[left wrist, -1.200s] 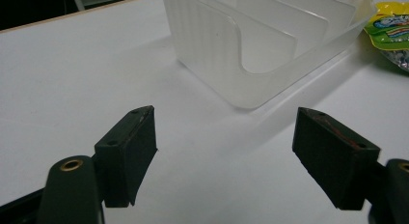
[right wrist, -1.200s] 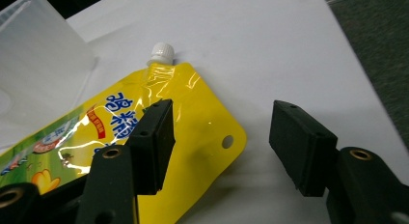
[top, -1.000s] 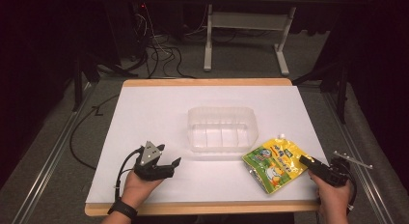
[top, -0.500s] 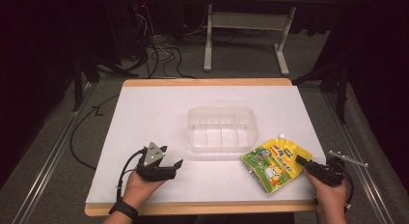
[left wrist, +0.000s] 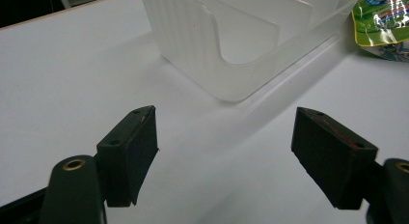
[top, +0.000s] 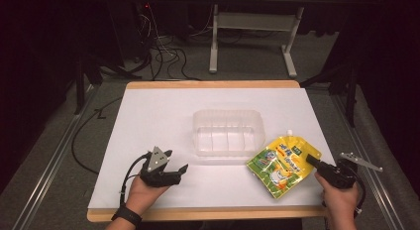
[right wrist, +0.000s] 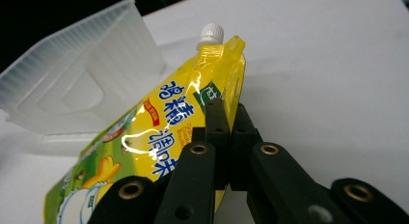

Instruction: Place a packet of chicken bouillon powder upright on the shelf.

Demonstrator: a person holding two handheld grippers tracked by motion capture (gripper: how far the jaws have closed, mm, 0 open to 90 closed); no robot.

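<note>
Over on the left, the left gripper rests low on the white table, a hand behind it, a grey three-cornered plate on top and a black cable looping off to the side. In the left gripper view its jaws stand wide apart with nothing between them, just bare tabletop, and they point toward the near corner of the box.

Middle of the table now: the clear plastic box sits upright, open at the top, thin dividers inside splitting it into compartments.

Just right of it, close to its near right corner, lies the yellow pouch, white screw cap at the far end, cartoon print and blue lettering on its face. In the right gripper view one edge is raised off the table.

And the right gripper has it: the jaws have just been closing, and they are now clamped tight on the pouch's right edge, a little below the spout, the thin foil pinched between the pads. The hand holds it from the table's near right corner.
</note>
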